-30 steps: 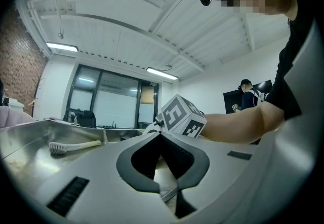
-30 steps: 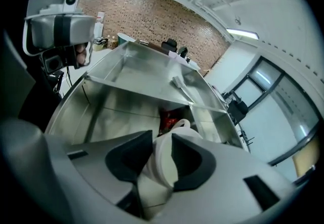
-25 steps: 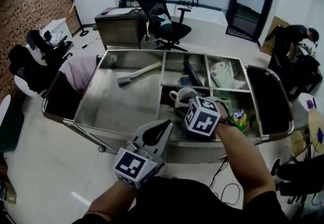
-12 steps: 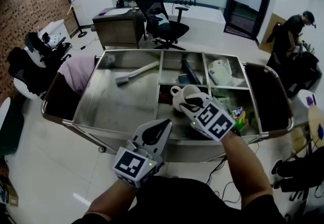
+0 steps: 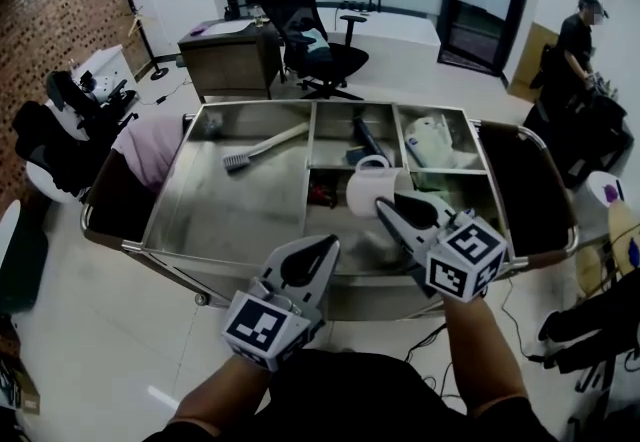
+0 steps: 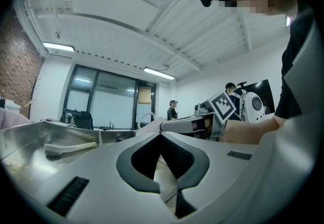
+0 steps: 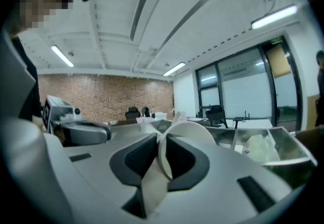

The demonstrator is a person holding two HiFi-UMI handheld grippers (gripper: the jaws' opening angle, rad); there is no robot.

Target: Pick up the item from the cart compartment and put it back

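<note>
mug [image 5: 368, 192] raised above cart dividers [image 5: 312, 158] | right hand-held gripper [image 5: 388, 209] just clamped it | left [image 5: 327, 243] closed

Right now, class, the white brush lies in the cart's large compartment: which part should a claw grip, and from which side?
Grip the brush at mid-handle, from above, with the claw set across it. The handle is slim and lies flat with bare floor either side; the bristle head at its near-left end is wider, probably harder to pinch.

Person is wearing a black short-sleeved top [image 5: 350, 398]. Left gripper [image 5: 324, 246] and right gripper [image 5: 387, 206] are showing grey shells, dark pads [image 5: 300, 268], and 2 cubes [image 5: 262, 325] carrying black-and-white square markers.
</note>
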